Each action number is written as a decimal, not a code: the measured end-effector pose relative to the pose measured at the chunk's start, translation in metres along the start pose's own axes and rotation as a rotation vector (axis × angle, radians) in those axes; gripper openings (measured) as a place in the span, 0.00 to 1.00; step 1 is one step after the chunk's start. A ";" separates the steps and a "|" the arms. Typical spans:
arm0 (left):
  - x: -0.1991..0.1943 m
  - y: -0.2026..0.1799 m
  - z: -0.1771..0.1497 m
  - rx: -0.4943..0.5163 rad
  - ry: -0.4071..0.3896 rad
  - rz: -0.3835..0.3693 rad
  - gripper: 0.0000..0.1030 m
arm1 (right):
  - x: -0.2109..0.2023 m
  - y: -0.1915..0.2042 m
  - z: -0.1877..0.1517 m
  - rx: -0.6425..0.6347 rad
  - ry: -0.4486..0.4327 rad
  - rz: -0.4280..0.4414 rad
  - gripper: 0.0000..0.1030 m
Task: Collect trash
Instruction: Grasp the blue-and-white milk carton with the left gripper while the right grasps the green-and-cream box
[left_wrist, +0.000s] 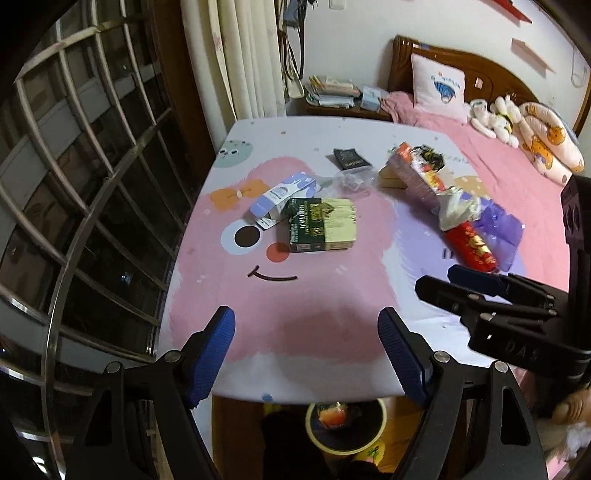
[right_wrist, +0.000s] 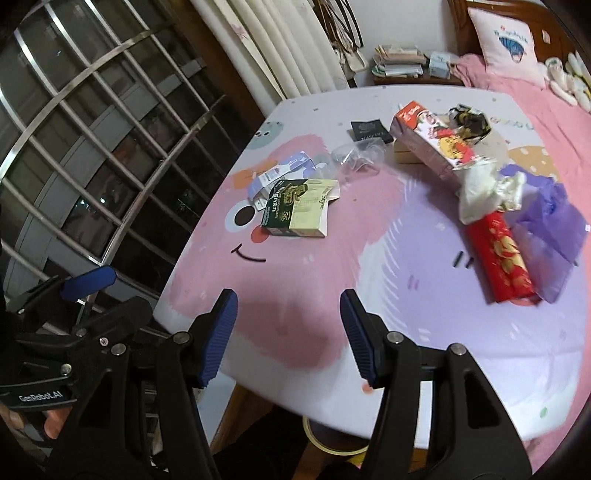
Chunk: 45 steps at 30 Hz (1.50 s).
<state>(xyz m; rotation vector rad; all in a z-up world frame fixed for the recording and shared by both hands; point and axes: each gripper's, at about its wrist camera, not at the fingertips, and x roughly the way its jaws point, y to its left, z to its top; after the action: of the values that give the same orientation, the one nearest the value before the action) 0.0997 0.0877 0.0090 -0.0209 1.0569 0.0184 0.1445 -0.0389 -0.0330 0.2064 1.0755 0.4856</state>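
Observation:
Trash lies on the pink cartoon sheet (left_wrist: 314, 295) of the bed. A green and cream box (left_wrist: 321, 225) (right_wrist: 299, 212) lies mid-bed beside a pale blue carton (left_wrist: 279, 195) (right_wrist: 280, 173). A red packet (left_wrist: 471, 243) (right_wrist: 508, 262), a purple bag (left_wrist: 496, 225) (right_wrist: 550, 221), crumpled white paper (right_wrist: 487, 192) and a long snack box (left_wrist: 417, 173) (right_wrist: 432, 142) lie to the right. A black packet (left_wrist: 349, 158) (right_wrist: 369, 131) and clear plastic (left_wrist: 351, 181) (right_wrist: 354, 158) lie farther back. My left gripper (left_wrist: 306, 354) and right gripper (right_wrist: 288, 336) are open and empty above the bed's near edge.
A bin (left_wrist: 345, 424) (right_wrist: 332, 439) with something orange in it stands on the floor below the bed's near edge. A barred window (left_wrist: 85, 184) is on the left. Pillows and soft toys (left_wrist: 495, 118) lie by the headboard. A nightstand holds stacked papers (left_wrist: 332, 92).

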 end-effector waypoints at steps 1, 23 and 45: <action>0.007 0.004 0.005 0.005 0.008 -0.008 0.79 | 0.009 -0.001 0.007 0.011 0.002 -0.013 0.53; 0.226 0.088 0.171 0.218 0.204 -0.237 0.70 | 0.205 -0.061 0.092 0.351 0.072 0.122 0.53; 0.299 0.044 0.195 0.429 0.275 -0.240 0.66 | 0.123 -0.054 0.071 0.449 -0.086 0.088 0.11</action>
<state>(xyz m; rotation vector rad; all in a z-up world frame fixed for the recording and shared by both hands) 0.4153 0.1384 -0.1562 0.2437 1.3094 -0.4390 0.2689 -0.0229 -0.1180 0.6665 1.0831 0.3046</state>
